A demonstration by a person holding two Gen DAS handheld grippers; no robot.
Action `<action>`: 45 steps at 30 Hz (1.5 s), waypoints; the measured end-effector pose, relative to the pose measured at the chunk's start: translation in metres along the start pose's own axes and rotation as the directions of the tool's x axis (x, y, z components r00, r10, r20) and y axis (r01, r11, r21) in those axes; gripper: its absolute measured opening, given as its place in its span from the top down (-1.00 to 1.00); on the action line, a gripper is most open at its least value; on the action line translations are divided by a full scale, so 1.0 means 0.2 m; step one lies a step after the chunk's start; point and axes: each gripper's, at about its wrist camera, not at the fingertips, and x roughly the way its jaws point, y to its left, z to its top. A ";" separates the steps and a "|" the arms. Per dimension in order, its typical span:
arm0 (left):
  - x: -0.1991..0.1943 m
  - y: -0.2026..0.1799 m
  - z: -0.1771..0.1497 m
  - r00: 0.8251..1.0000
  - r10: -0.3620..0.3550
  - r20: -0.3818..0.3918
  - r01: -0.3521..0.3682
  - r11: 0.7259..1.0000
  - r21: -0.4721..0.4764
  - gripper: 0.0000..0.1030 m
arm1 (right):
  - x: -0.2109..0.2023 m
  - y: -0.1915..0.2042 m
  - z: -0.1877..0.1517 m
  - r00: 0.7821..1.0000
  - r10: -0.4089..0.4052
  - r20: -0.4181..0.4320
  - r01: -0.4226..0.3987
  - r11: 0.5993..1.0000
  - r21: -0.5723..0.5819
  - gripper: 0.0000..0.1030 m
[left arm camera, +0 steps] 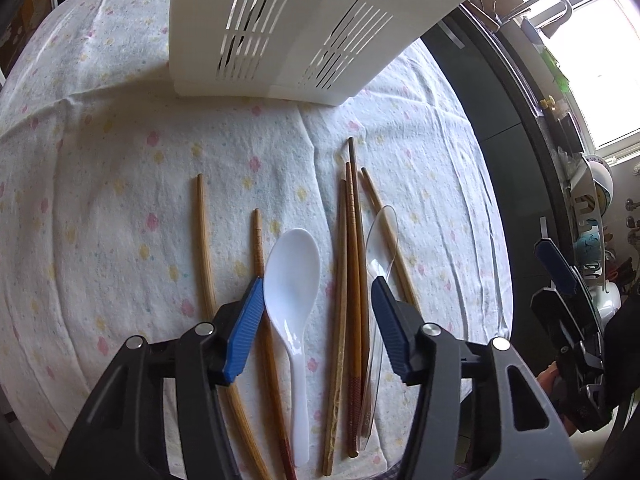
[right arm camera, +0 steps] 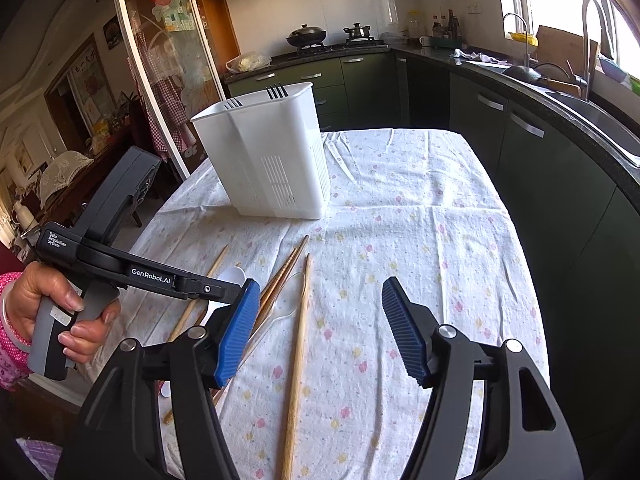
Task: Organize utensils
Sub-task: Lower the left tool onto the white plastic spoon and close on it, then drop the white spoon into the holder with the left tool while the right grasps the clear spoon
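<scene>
Your left tongs (left arm camera: 318, 320), apart and empty, straddle the white spoon (left arm camera: 294, 276), whose long axis points toward the white utensil holder (left arm camera: 304, 28); right tongs (right arm camera: 316, 328) apart too.

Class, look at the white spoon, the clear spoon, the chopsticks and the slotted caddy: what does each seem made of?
White spoon: glossy plastic or melamine, showing highlights. Clear spoon: transparent plastic, cloth visible through it. Chopsticks: probably bamboo or wood, matte grain. Caddy: smooth white moulded plastic.
</scene>
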 end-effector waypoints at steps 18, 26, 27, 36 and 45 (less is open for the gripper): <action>0.02 -0.04 0.01 0.999 -0.033 0.002 0.032 0.999 0.008 0.96 | 0.22 -0.15 0.01 0.996 0.033 -0.077 -0.026 0.996 0.086 -0.22; -0.11 0.00 0.01 0.999 -0.026 0.046 0.025 0.999 0.023 0.97 | 0.50 -0.19 0.06 0.939 0.282 -0.195 -0.234 0.943 0.237 0.40; -0.12 0.01 0.01 0.998 -0.022 0.051 0.021 0.999 0.028 0.97 | 0.52 -0.18 0.07 0.933 0.296 -0.203 -0.246 0.939 0.240 0.41; -0.16 0.03 0.01 0.998 -0.025 0.063 0.023 0.999 0.039 0.97 | 0.63 -0.09 0.09 0.925 0.257 -0.278 -0.206 0.958 0.200 0.41; -0.18 0.05 0.01 0.997 -0.026 0.071 0.024 0.999 0.036 0.96 | 0.73 -0.01 0.09 0.925 0.234 -0.300 -0.191 0.967 0.168 0.93</action>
